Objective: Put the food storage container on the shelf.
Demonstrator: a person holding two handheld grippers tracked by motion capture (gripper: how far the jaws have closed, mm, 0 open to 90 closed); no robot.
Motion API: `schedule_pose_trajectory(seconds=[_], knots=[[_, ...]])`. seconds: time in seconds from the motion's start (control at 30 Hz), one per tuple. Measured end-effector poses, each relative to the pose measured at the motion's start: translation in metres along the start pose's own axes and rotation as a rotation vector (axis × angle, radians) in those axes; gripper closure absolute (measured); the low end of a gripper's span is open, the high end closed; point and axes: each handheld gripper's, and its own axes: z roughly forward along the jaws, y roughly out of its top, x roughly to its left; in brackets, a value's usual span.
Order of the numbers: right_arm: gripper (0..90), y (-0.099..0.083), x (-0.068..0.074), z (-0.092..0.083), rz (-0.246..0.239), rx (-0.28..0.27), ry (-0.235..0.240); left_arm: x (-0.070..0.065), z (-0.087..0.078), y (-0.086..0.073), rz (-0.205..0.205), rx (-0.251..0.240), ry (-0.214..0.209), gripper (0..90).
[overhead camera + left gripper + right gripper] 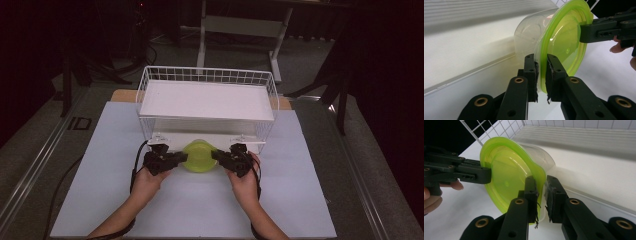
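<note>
The 2 gripper views are showing the clear tub (529,35) lying sideways, green lid (564,42) facing the person; left gripper (541,75) and right gripper (541,195) are both pinching its rim.

High view: fixed cam above your side of the surface (100,200), facing fwd and down, far enough to take in the whole white wire rack (207,107). Left gripper view: cam rides your left tool (541,75), looking along its jaws at very close range. Right gripper view: same setup on your right tool (541,195), facing opposite. All three share the green-lidded container (199,156), each tool cam also catching the other tool.
</note>
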Motion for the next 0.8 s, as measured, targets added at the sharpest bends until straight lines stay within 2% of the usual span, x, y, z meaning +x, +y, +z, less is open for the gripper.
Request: schedule_pose_trajectory(seconds=[0.13,0.23,0.27,0.3,0.47,0.5,0.57,0.63,0.7,0.8], knots=[[80.0,0.000,-0.003,0.006,0.002,-0.001,-0.002,0.003,0.006,0.002,0.005,0.003,0.015,81.0],[80.0,0.000,-0.008,0.008,0.003,-0.003,-0.005,0.006,0.010,0.001,-0.006,0.008,0.005,81.0],[79.9,0.000,-0.010,0.010,0.017,0.007,-0.002,0.007,0.012,0.000,-0.017,0.012,-0.001,81.0],[79.9,-0.001,-0.011,0.011,0.025,0.011,-0.007,0.007,0.013,0.000,-0.013,0.012,0.004,80.9],[80.1,-0.002,-0.010,0.016,-0.014,0.002,-0.024,0.013,0.018,0.000,0.008,0.010,0.025,80.8],[80.1,-0.002,-0.011,0.017,-0.016,0.006,-0.021,0.014,0.019,0.001,0.003,0.017,0.025,80.8],[80.1,-0.002,-0.013,0.020,-0.009,0.009,-0.022,0.015,0.021,0.002,0.018,0.015,0.038,80.8],[80.1,-0.002,-0.013,0.022,-0.016,0.003,-0.033,0.017,0.021,0.004,-0.004,0.015,0.021,80.7],[80.0,-0.001,-0.016,0.022,0.001,0.001,-0.023,0.017,0.022,0.005,0.005,0.012,0.019,80.6],[78.9,0.003,-0.017,0.024,-0.001,-0.001,-0.023,0.020,0.023,0.006,0.005,-0.008,0.014,79.4]])
